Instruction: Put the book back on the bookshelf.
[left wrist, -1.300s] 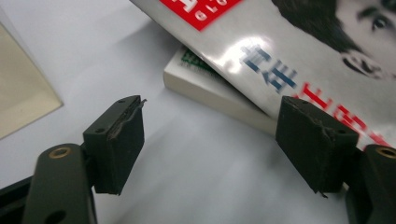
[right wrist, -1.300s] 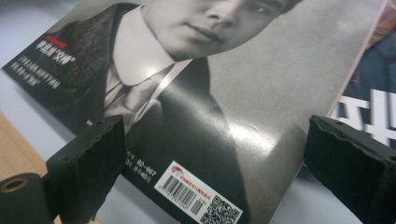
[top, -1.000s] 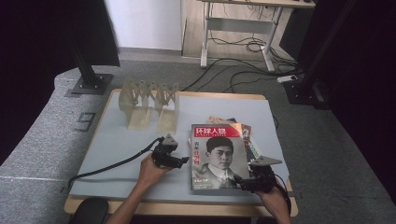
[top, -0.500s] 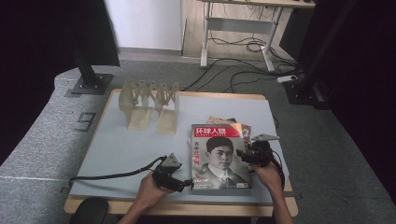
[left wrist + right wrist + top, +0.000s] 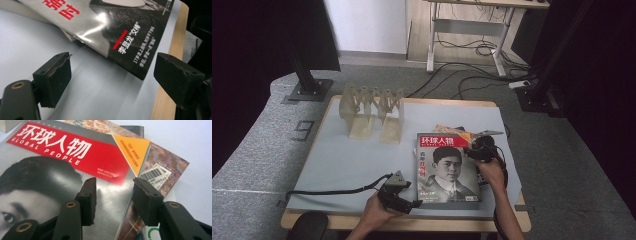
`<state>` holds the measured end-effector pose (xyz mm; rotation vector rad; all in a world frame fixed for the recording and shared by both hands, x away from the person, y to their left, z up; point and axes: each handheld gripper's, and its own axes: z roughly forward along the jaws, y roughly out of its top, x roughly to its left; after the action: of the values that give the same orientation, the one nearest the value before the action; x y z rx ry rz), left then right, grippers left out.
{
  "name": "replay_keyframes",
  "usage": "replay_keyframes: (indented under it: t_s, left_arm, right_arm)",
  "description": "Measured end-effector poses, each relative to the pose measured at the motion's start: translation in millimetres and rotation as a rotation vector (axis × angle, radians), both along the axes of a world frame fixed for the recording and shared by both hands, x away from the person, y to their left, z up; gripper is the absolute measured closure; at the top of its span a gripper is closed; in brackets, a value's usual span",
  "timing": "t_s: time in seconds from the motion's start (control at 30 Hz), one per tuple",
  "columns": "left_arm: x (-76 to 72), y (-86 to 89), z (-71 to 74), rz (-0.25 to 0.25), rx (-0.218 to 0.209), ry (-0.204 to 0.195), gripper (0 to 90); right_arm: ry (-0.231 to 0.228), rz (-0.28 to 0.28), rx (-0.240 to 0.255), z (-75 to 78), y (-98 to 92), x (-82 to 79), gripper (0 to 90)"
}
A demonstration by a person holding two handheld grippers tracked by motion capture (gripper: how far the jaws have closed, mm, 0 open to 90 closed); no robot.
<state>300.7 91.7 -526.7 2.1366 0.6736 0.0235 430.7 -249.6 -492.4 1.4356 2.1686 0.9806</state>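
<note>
Closing in on a stack of magazines from both sides, with nothing lifted yet. Top magazine (image 5: pixel 447 169), red masthead and a black-and-white portrait cover, lying flat on the grey mat of the bench (image 5: pixel 352 160), toward its right half and near the front edge. Right gripper (image 5: pixel 480 150) at the cover's upper right edge, jaws having just been narrowing, half open now, straddling that edge with one jaw over the cover and one beyond it; pads not yet seen pressing. Left gripper (image 5: pixel 404 200) just beside the magazine's lower left corner, jaws wide apart, holding nothing, only bare mat between them. Likely early stage: grasp and lift of the top magazine still to come. Counted: two grippers, one top magazine, at least two more magazines (image 5: pixel 165 162) fanned out beneath it, one pale folding rack (image 5: pixel 371 112) standing well apart at the bench's far left
</note>
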Motion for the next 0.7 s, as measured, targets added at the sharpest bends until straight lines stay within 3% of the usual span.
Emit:
replay_keyframes:
  t_s: [0.1,0.17,0.27,0.5,0.7]
  left_arm:
    - [-4.3,-8.6,0.2,-0.025,0.053,-0.033,14.3]
    - [-5.4,-11.6,0.1,-0.035,0.051,-0.032,14.3]
    - [-5.9,-15.1,0.7,-0.027,0.083,-0.060,14.2]
    - [-7.8,-17.8,0.1,-0.012,0.146,-0.100,15.0]
    - [-5.5,-13.7,4.8,0.006,0.210,-0.147,14.4]
  right_arm:
    - [0.011,-0.014,0.013,0.3,-1.9,0.8,59.9]
    - [0.016,-0.030,0.028,0.1,-4.5,1.3,63.9]
    - [0.024,-0.037,0.044,-0.1,-7.4,1.2,67.1]
    - [0.020,-0.052,0.026,0.5,-5.1,-1.5,68.3]
    - [0.009,-0.055,-0.018,2.0,-2.6,-7.2,68.6]
